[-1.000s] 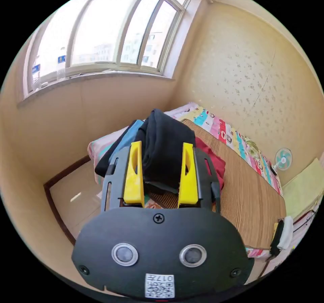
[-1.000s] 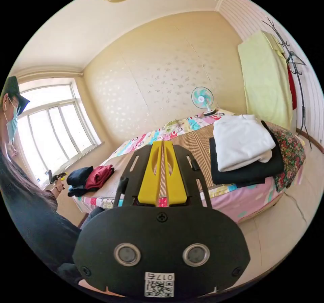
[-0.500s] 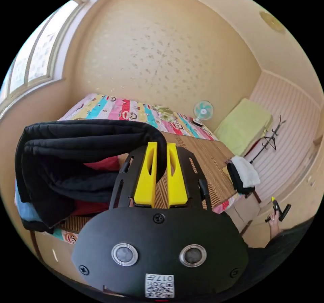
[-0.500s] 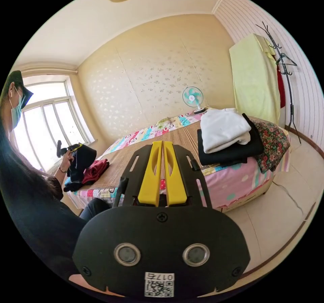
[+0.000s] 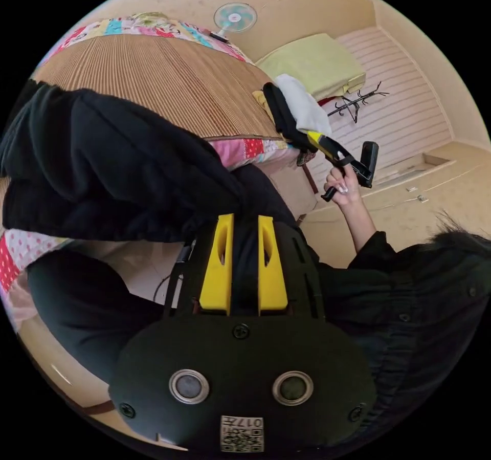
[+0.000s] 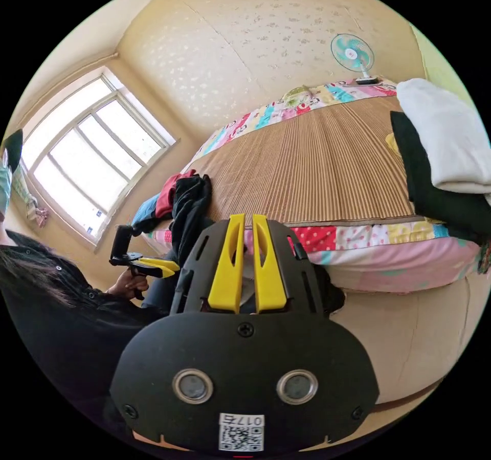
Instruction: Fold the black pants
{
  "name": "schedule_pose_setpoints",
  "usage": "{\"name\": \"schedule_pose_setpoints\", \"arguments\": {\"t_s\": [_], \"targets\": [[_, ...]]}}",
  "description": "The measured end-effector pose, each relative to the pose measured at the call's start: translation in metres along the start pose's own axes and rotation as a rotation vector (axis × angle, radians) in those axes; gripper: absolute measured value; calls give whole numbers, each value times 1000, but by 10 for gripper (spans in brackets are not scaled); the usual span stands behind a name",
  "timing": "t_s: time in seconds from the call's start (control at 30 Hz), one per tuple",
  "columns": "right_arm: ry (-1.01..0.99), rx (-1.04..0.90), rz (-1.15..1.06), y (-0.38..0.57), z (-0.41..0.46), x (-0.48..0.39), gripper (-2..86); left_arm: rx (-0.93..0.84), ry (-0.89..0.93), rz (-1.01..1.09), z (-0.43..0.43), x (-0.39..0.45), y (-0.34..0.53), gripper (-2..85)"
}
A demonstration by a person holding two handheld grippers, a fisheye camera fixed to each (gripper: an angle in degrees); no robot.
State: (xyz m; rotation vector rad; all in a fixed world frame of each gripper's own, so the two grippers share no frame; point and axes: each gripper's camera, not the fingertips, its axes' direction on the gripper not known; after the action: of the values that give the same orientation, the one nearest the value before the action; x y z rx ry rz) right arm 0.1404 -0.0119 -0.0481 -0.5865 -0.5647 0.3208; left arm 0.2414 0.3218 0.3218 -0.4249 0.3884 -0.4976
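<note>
Pants (image 5: 117, 163), black, bunched, hang from left gripper (image 5: 243, 224); both yellow jaws pinch a fold of the cloth between them. Bulk of fabric drapes ahead of and beside the jaws, partly over the edge of the bed (image 5: 153, 81), partly off it. In right gripper view the pants (image 6: 190, 209) trail from bed corner toward the left gripper (image 6: 148, 266). Right gripper (image 6: 245, 224): jaws nearly together, slim gap, nothing between them; it shows in left gripper view (image 5: 327, 148), held near a folded stack (image 5: 296, 107). Judged step: fetching, pre-fold. Next move likely needs the right gripper to take a second hold, then spread the cloth flat on the mat (image 6: 317, 163).
</note>
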Motion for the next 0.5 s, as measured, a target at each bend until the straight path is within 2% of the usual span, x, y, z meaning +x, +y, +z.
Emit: {"name": "schedule_pose_setpoints", "arguments": {"t_s": [0.2,0.33,0.43,0.5], "targets": [[-171,-201,-78,-97,141,-16,74,313,-6,-139,-119,-43,5,87],[-207,-278,-94,-156,228,-34,95,490,-158,-196,-187,-61,-20,115],[-243,-368,-77,-193,296,-40,114,497,-334,-247,-214,-84,-78,151],[-203,-460,-40,-206,343,-39,122,445,-349,-318,-218,-112,-119,181]]}}
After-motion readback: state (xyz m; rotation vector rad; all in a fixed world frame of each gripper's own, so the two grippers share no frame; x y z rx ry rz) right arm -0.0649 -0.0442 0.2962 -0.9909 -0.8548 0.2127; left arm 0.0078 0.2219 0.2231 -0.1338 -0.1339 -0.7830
